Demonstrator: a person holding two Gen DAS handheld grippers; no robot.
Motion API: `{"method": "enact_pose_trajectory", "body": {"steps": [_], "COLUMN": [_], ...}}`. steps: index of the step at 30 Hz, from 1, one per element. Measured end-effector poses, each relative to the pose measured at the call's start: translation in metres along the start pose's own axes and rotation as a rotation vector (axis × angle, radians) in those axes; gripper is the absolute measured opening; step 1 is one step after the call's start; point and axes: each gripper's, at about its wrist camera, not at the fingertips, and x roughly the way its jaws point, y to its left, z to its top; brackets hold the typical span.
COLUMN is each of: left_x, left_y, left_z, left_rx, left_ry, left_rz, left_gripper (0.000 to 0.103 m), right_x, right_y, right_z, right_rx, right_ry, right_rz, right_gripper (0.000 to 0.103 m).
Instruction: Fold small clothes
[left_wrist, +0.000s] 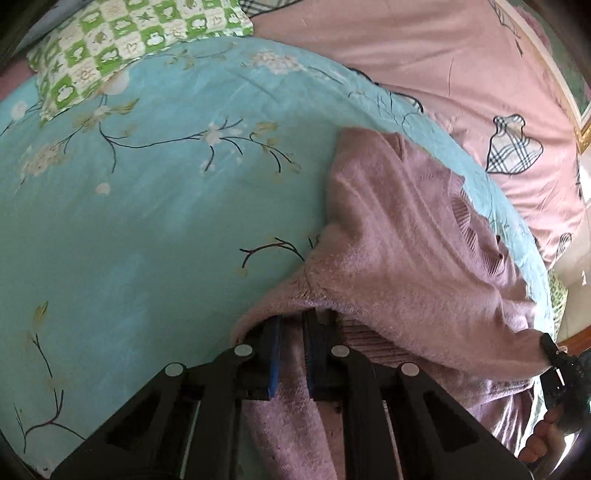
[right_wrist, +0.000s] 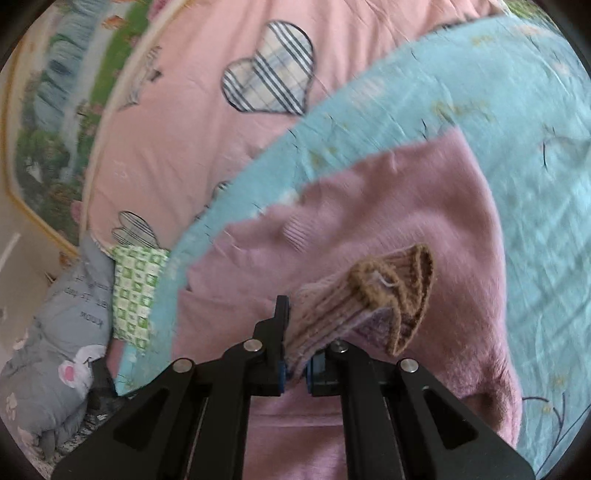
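In the left wrist view, from the left: a green-and-white checked pillow (left_wrist: 122, 40) lies at the upper left, overlapping the far edge of a turquoise floral quilt (left_wrist: 155, 206) that covers most of the bed. The left tongs (left_wrist: 291, 343) sit at bottom centre, their blue-padded jaws narrowed on a fold of the mauve fleecy sweater (left_wrist: 399, 236); the cloth drapes over the finger tips and hangs down between them. The sweater lies on the right part of the quilt, its ribbed band exposed just right of the jaws. Beyond it a pink bedsheet (left_wrist: 424, 66) with plaid heart patches fills the upper right. At the lower right edge the right tongs (left_wrist: 550, 350) grip the garment's far corner, with the person's fingers visible below. In the right wrist view, from the left: a grey stuffed toy (right_wrist: 62, 332) rests at the lower left, beside the checked pillow (right_wrist: 133, 291); the pink bedsheet (right_wrist: 177, 122) lies above. The right tongs (right_wrist: 295, 365) at bottom centre are closed narrow on the sweater's (right_wrist: 406, 206) ribbed edge, which stands up from the jaws with a brown-trimmed end, possibly a cuff; the frame is blurred. The quilt (right_wrist: 535, 184) spreads right.
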Motion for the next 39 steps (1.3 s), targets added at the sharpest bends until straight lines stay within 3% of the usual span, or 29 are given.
{"method": "enact_pose_trajectory", "body": {"steps": [3,4,10,18,21,22,24,29,31,37,39], "left_x": [0.000,-0.005,-0.008,-0.024,-0.036,-0.041,-0.056,-0.091,-0.099,-0.106,-0.107], "left_y": [0.003,0.007,0.007,0.012,0.018,0.021,0.025,0.016,0.007,-0.017,-0.026], "left_z": [0.001,-0.002,-0.006,-0.016,-0.027,-0.030,-0.038,-0.066,-0.082,-0.142,-0.163], "left_rx": [-0.009,-0.005,0.037,0.165,0.202,0.205,0.211,0.266,0.289,0.322,0.344], "left_ry": [0.001,-0.001,0.007,0.033,0.024,0.024,0.027,0.046,0.087,0.266,0.309], "left_rz": [-0.002,-0.002,0.024,0.057,0.131,0.122,0.084,0.017,-0.021,-0.137,-0.141], "left_gripper": [0.010,0.010,0.010,0.010,0.037,0.035,0.035,0.037,0.046,0.055,0.060], "right_x": [-0.017,-0.023,0.001,-0.031,-0.052,-0.059,-0.075,-0.101,-0.105,-0.121,-0.131], "right_y": [0.018,0.022,-0.006,-0.020,-0.024,-0.026,-0.026,-0.008,0.001,0.019,0.019], "right_z": [0.008,0.009,-0.008,-0.018,-0.023,-0.027,-0.033,-0.058,-0.069,-0.109,-0.124], "right_rx": [-0.086,-0.116,-0.130,-0.115,-0.097,-0.090,-0.074,-0.115,-0.131,-0.185,-0.204], "right_ry": [-0.082,-0.102,0.039,0.025,0.000,-0.010,-0.035,-0.047,-0.033,0.012,0.030], "right_rz": [0.080,0.066,-0.175,-0.287,-0.300,-0.309,-0.296,-0.208,-0.170,-0.105,-0.101], "right_gripper": [0.008,0.008,0.012,0.026,0.028,0.030,0.035,0.037,0.037,0.037,0.040]}}
